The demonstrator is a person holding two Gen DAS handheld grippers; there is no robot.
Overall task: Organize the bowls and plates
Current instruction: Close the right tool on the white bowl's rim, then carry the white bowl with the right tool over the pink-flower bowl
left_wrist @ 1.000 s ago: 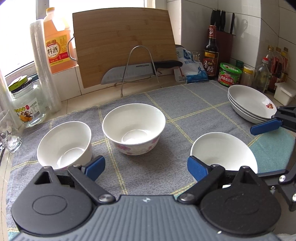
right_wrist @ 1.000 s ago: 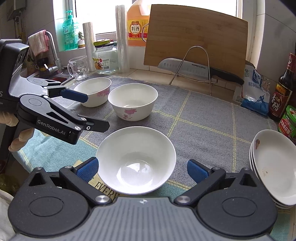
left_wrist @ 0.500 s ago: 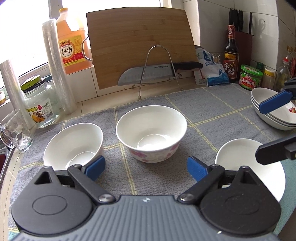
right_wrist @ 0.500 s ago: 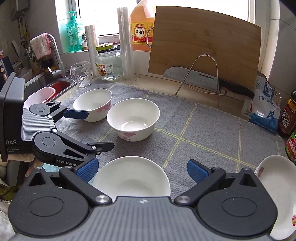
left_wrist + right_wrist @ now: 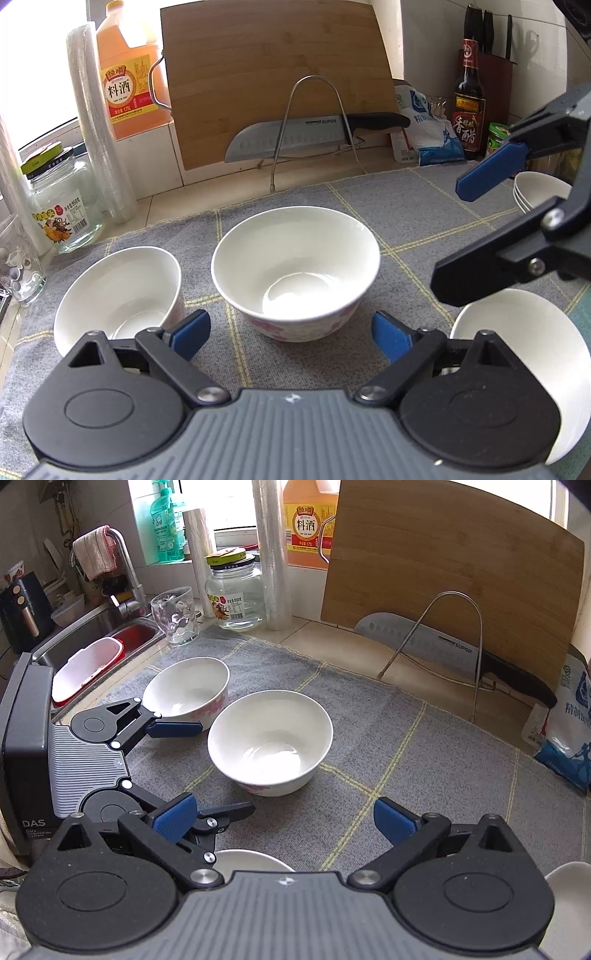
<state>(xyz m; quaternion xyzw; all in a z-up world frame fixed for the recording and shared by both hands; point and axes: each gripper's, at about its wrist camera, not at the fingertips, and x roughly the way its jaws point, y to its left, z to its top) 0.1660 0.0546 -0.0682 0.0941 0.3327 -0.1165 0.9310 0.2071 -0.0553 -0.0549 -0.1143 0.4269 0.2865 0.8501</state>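
Nearest, the left tool [image 5: 291,330] stands wide, its blue pads [image 5: 192,332] clear of everything; its jaws are closing slightly, with nothing held between them. The right tool [image 5: 282,818] is likewise spread wide and empty, as both wrist views show.

Just ahead of the left tool, centred between its pads, sits the middle bowl [image 5: 295,273], white with a pink flower band, upright on the grey cloth [image 5: 406,206] that covers the table. To the tool's left, close beside its left pad, stands the left bowl [image 5: 118,295], also upright. To its right, partly under the right tool's arm, lies the plain bowl [image 5: 517,354], close beneath the right tool's body in the right wrist view.

Farther right, beyond the right tool, a stack of plates [image 5: 535,192] is already nested together, so the plates appear sorted.

At the back stand a cutting board [image 5: 277,74], a knife [image 5: 295,136] on a wire rack, a glass jar [image 5: 62,199] and bottles.

Progress, as judged: the three bowls remain separate and unstacked; nesting them is the work left. The left tool seems lined up on the middle bowl.
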